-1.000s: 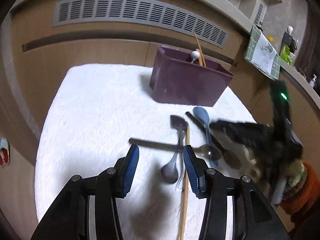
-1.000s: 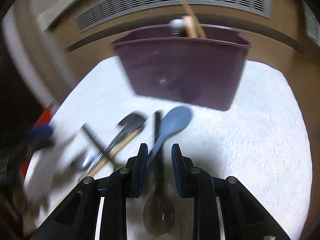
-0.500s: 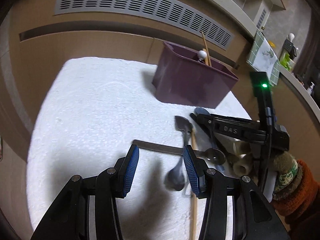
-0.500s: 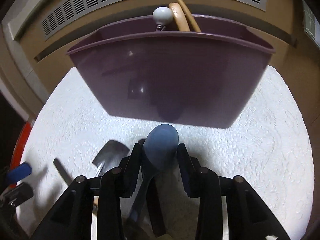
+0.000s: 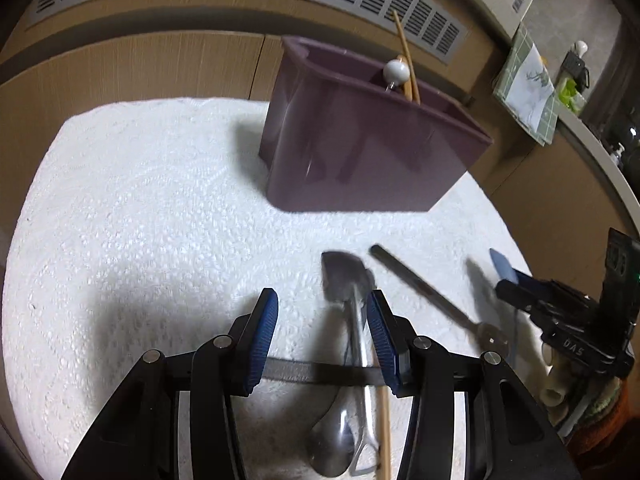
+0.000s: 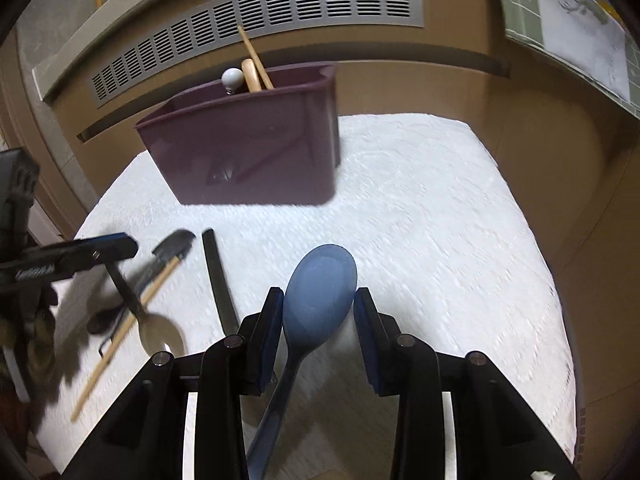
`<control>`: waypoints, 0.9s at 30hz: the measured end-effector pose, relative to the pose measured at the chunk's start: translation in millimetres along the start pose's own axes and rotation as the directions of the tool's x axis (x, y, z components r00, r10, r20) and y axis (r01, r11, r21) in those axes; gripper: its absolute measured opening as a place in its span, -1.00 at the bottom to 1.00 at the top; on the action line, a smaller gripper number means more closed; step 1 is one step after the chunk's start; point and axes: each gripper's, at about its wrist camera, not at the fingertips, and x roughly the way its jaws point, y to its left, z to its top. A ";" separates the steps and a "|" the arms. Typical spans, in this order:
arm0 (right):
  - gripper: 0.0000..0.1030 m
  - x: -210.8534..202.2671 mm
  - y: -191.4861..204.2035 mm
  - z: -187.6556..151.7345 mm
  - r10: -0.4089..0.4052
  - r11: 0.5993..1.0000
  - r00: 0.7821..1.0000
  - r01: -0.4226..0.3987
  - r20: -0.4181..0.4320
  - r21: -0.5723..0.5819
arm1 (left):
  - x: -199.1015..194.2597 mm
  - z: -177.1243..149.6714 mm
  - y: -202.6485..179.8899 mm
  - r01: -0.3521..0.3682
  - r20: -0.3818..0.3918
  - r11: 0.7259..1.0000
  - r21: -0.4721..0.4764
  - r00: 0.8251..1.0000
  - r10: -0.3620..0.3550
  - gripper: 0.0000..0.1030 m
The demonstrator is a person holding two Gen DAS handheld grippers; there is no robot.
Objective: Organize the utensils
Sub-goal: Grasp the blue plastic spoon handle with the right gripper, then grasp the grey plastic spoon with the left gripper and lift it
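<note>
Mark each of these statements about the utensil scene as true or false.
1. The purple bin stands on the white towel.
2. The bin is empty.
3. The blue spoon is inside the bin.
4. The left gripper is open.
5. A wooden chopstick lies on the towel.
1. True: the purple bin stands on the white towel.
2. False: a wooden stick and a white-knobbed utensil stand in it.
3. False: the blue spoon is outside the bin, in front of it over the towel.
4. True: the left gripper is open and grips nothing.
5. True: the wooden chopstick lies among the loose utensils.
</note>
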 end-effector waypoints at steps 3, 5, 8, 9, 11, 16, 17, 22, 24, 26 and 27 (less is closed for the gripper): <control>-0.36 -4.4 -8.2 -9.9 0.004 1.000 1.000 -0.004 0.010 0.010 | -6.3 -14.2 4.1 0.008 -0.028 1.000 -0.009 1.000 -0.008 -0.08; -0.36 -5.1 -12.7 -13.5 0.012 1.000 1.000 -0.013 0.014 0.019 | -16.2 -27.7 6.4 0.006 -0.037 1.000 -0.014 0.999 -0.006 -0.08; -0.36 -8.1 -14.2 -14.1 0.015 1.000 1.000 -0.016 0.026 0.019 | -31.5 -45.0 7.5 0.008 -0.051 1.000 -0.026 0.999 -0.009 -0.08; -0.36 -7.8 -13.2 -13.9 0.015 1.000 0.999 -0.016 0.028 0.018 | -35.4 -51.4 6.7 0.015 -0.061 0.999 -0.029 0.998 -0.016 -0.08; -0.36 -8.0 -13.1 -15.4 0.024 0.999 0.999 -0.024 0.029 0.021 | -41.8 -63.3 0.9 0.019 -0.077 1.000 -0.017 0.997 -0.020 -0.08; -0.36 -7.1 -12.8 -20.9 0.044 0.999 0.999 -0.045 0.022 0.028 | -47.8 -82.7 -34.7 0.053 -0.150 0.992 0.116 0.988 -0.035 -0.08; -0.36 -7.3 -12.6 -21.7 0.046 0.999 0.999 -0.046 0.022 0.026 | -49.4 -84.7 -44.8 0.059 -0.150 0.987 0.148 0.988 -0.037 -0.08; -0.36 -12.5 -10.8 -25.4 0.050 0.999 0.998 -0.050 0.043 0.006 | -50.1 -65.7 -56.5 -0.018 -0.073 0.989 0.147 0.997 0.029 -0.08; -0.36 -14.0 -9.7 -27.0 0.048 0.999 0.998 -0.048 0.049 -0.002 | -41.9 -51.3 -44.4 -0.105 -0.054 0.992 0.064 0.993 0.108 -0.08; -0.36 -15.4 -7.6 -29.0 0.043 0.999 0.997 -0.042 0.058 -0.013 | -32.5 -39.0 -33.0 -0.149 -0.052 0.989 -0.016 0.988 0.148 -0.08; -0.36 -15.9 -6.1 -29.9 0.038 0.999 0.997 -0.037 0.063 -0.020 | -28.3 -34.9 -29.5 -0.164 -0.050 0.986 -0.043 0.986 0.162 -0.08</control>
